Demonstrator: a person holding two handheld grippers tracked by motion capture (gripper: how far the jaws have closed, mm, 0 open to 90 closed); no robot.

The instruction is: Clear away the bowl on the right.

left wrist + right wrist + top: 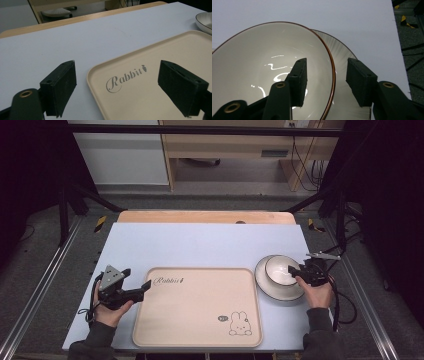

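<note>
Tray (pixel 197 307) lies at the worktop's (pixel 200 245) near edge, its far half bare. Left gripper (pixel 117 85) gapes empty; right gripper (pixel 325 80) straddles the bowl's (pixel 280 270) rim, unclosed.

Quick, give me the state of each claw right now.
Left claw: open, empty, at the tray corner.
Right claw: open, straddling the bowl rim, not clamped yet.

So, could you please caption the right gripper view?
Right gripper, jaws open astride the brown rim of a white ceramic bowl on a plate.
</note>
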